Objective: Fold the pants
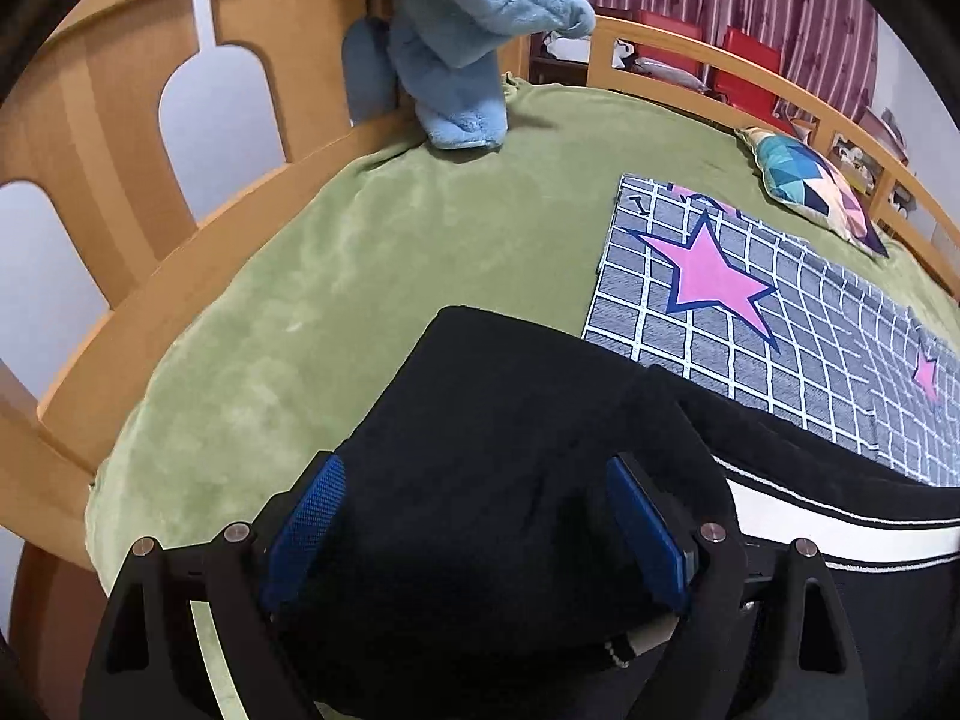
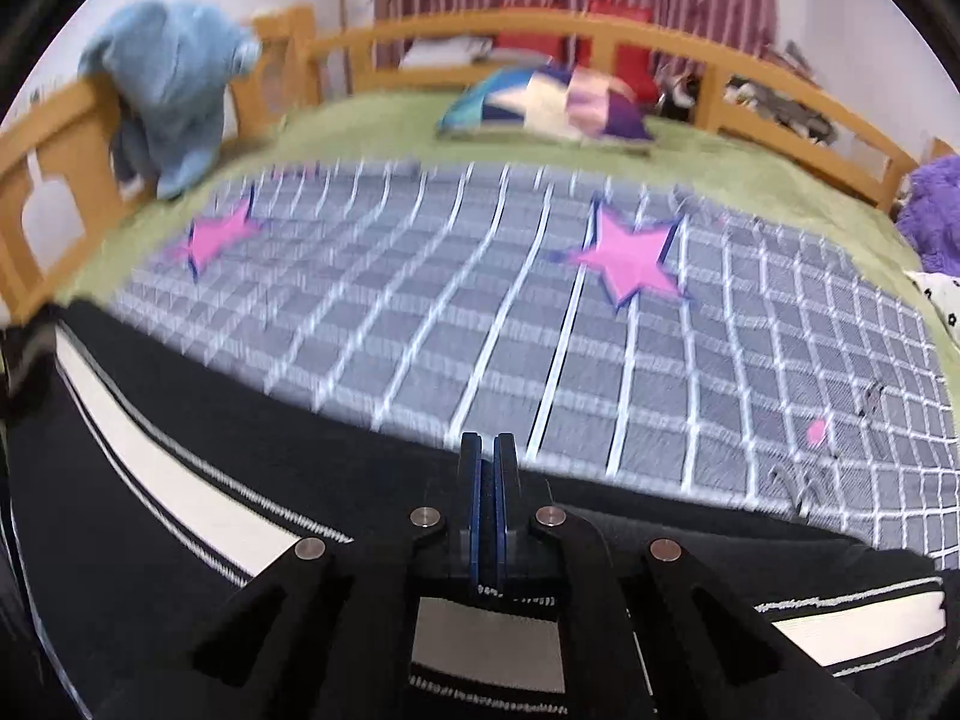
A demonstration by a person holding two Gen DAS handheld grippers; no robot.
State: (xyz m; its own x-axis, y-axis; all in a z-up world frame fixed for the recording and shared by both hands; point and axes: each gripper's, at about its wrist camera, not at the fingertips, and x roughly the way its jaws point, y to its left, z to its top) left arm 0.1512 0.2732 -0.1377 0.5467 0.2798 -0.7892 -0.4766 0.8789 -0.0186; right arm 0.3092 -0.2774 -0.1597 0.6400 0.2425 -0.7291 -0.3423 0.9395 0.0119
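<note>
The soft black pants with a white side stripe (image 1: 480, 480) lie on the fuzzy green blanket (image 1: 360, 252), beside a grey checked sheet with pink stars (image 2: 480, 300). The left gripper (image 1: 474, 516) is spread wide over the dark cloth — its blue bumpy pads (image 1: 312, 510) well apart. The right gripper (image 2: 487, 480) is pressed together; whether it pinches the pants, I cannot tell.

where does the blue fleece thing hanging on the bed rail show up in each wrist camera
Left wrist: the blue fleece garment is top centre, draped over the wooden rail, its end resting on the green blanket.
Right wrist: it is upper left, over the same rail, blurred.
Shared landmark: the grey grid mat with pink stars, at right in the left view, across the middle in the right view.
</note>
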